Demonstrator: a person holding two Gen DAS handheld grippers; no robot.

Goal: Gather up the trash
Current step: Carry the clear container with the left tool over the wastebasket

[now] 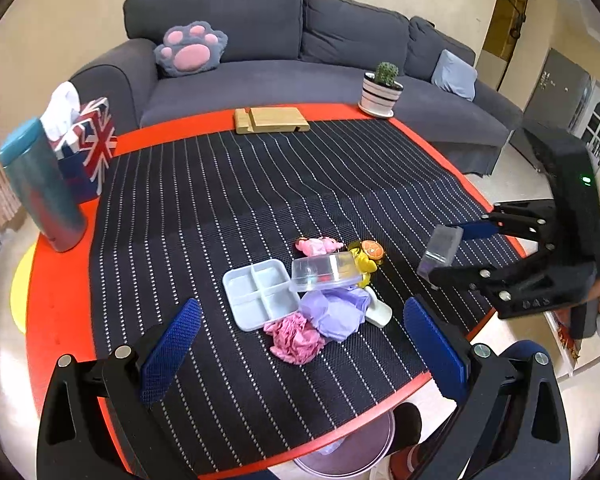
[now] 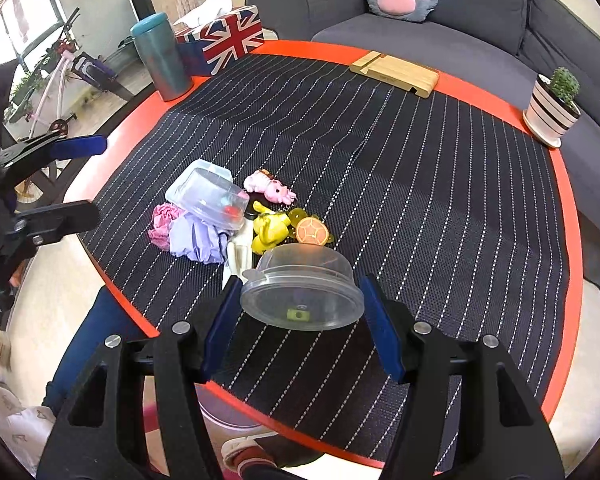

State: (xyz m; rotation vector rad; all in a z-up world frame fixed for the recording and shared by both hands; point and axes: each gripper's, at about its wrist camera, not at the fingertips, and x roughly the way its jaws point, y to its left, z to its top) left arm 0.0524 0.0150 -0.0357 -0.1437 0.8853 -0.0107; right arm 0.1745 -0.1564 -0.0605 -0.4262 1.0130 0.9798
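Right gripper (image 2: 296, 312) clamping clear plastic cup (image 2: 304, 284), above table edge (image 2: 568, 216)

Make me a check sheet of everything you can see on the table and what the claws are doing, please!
Surface: round red table under a dark striped mat.
Job's things: right claw holds a clear round tub off the mat; pink paper wad, purple paper wad, clear box and divided white tray lie heaped together.
Clutter: pink toy, yellow toy, orange keychain, flag tissue box, teal tumbler, wooden stand, potted plant.
Grippers: left claw open, empty, above the pile.
Cables: nothing seen.
Surroundings: grey sofa with paw cushion; bicycle; round bin under the table edge.
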